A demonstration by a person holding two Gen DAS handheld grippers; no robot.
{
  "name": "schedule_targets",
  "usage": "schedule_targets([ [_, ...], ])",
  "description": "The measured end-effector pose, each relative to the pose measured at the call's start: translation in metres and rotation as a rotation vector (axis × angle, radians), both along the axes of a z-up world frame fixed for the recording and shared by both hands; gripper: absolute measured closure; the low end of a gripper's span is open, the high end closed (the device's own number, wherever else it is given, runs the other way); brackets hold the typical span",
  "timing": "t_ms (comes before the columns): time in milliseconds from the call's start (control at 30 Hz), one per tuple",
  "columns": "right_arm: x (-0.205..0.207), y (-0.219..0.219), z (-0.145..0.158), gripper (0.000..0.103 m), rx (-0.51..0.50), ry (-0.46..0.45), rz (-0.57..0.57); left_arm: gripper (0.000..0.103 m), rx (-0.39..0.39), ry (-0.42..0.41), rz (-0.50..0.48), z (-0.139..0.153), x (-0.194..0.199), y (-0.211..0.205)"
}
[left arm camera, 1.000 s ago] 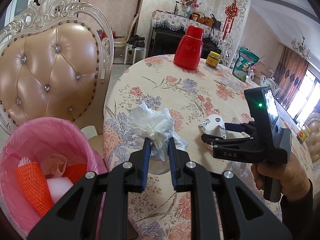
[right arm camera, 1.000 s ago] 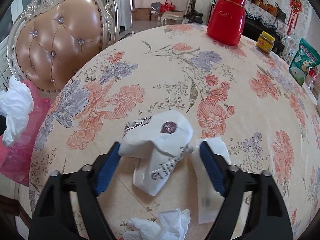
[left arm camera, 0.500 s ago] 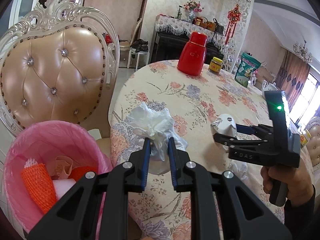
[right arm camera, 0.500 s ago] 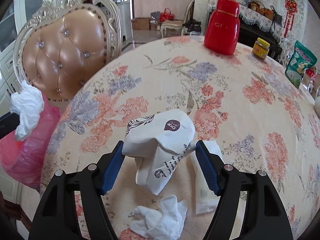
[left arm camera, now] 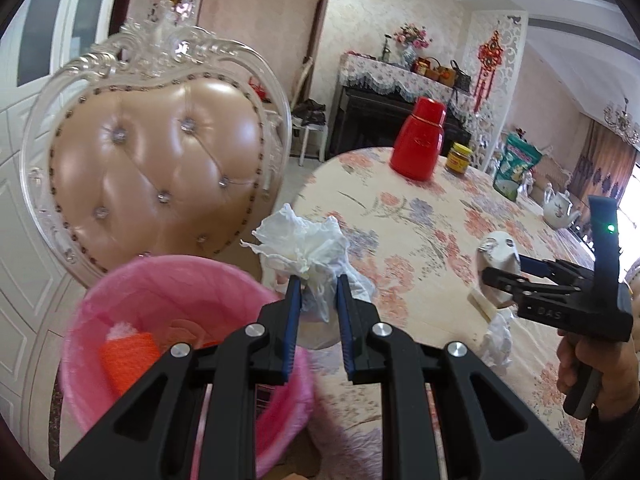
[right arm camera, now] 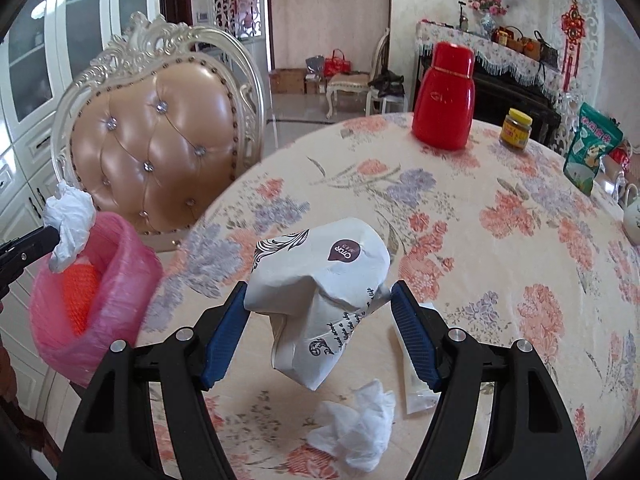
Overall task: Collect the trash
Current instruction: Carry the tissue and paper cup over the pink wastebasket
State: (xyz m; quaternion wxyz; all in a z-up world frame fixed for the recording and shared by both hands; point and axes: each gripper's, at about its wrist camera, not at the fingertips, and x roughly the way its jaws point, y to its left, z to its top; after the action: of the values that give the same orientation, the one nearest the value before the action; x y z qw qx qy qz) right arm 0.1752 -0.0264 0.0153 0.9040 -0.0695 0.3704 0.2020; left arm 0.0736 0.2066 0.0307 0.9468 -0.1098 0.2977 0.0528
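- tissue (left arm camera: 308,248) is now near the pink bin (left arm camera: 132,280), higher and closer to it than a second ago. the left gripper (left arm camera: 316,292) is clamped on it.
- from the right view the tissue (right arm camera: 70,216) hangs right at the bin's rim (right arm camera: 120,240), so i think it is almost time to let it drop in.
- paper bag (right arm camera: 320,280) is now lifted off the table (right arm camera: 500,240). a second ago it lay on the cloth with the blue pads wide of it.
- now the right gripper (right arm camera: 320,300) has closed in and its pads press on both sides of the bag. the bag hangs in the air in front of the flowers on the cloth.
- that means two bits of trash are picked up at once, and both can go in the bin next.
- more trash waits on the table: a white tissue ball (right arm camera: 356,432) and a flat white wrapper (right arm camera: 416,384).
- bin already has an orange net (left arm camera: 126,360) in it. the left gripper arms hide the rest of the bin, so i cannot tell how full it is.
- wrapper is partly behind the right pad, so its shape is hard to see.
- left view is a bit blurry near the bin and table edge.
- chair (left arm camera: 156,160) stands just behind the bin.
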Motion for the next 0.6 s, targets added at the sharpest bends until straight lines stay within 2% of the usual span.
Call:
schedule_targets([
  [200,-0.011,0.018,0.012,0.035,0.022,-0.022,0.025,0.085,0.017,-0.019,0.049,0.013,-0.022,0.025],
  [600,-0.036,0.083,0.03,0.035,0.032,-0.054,0.129,0.085,0.009,-0.043,0.127,0.019,-0.06,0.069],
])
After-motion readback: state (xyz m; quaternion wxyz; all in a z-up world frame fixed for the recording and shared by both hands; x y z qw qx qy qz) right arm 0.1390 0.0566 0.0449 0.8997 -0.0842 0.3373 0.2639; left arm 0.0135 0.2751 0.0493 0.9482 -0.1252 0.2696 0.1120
